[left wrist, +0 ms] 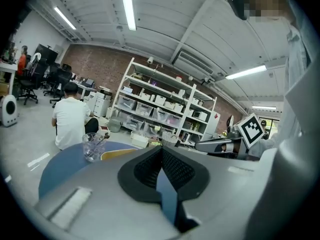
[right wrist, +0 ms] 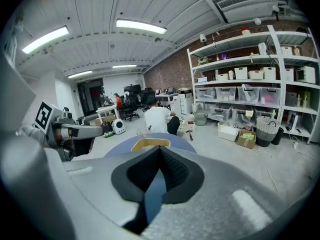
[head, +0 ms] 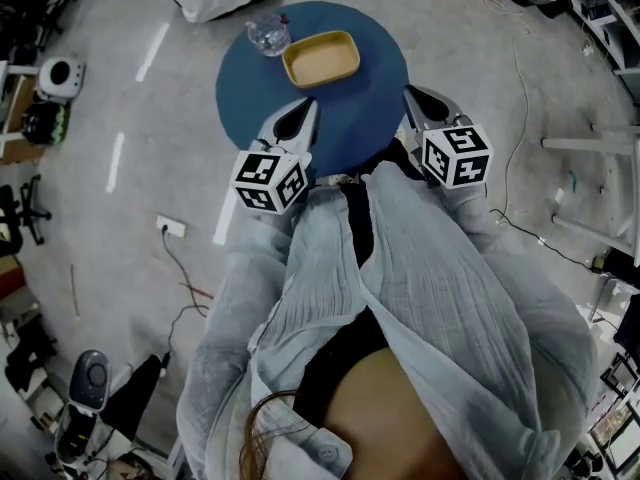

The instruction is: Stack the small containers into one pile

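One shallow yellow container (head: 321, 59), a rounded-corner rectangle with a smooth rolled rim and a pale tan inside, sits open side up near the far middle of the round table (head: 250, 98), whose top is a flat, matte blue. Whether more than one piece is nested in it cannot be told. Just beside its left corner stands a clear cup (head: 268, 34) with facets that catch the light; a thin dark stick leans inside it in the left gripper view. At the near rim of the table, well apart from both pieces, are the two tools. The left gripper (head: 297, 120) has a smooth pale grey shell, and its black, finely ribbed jaws are pressed together with nothing between them. The right gripper (head: 415, 96) looks the same: dark textured jaws closed tip to tip, empty. Each carries a white cube with black square markers (head: 270, 180). Below them is the person's crinkled, pale, gauzy shirt (head: 420, 298). Around the table lies a speckled grey concrete floor (head: 130, 118) with white tape strips. A person in a white top (left wrist: 70, 121) sits on it beyond the table, before white metal shelving (left wrist: 165, 109) loaded with boxy bins against a brick wall.
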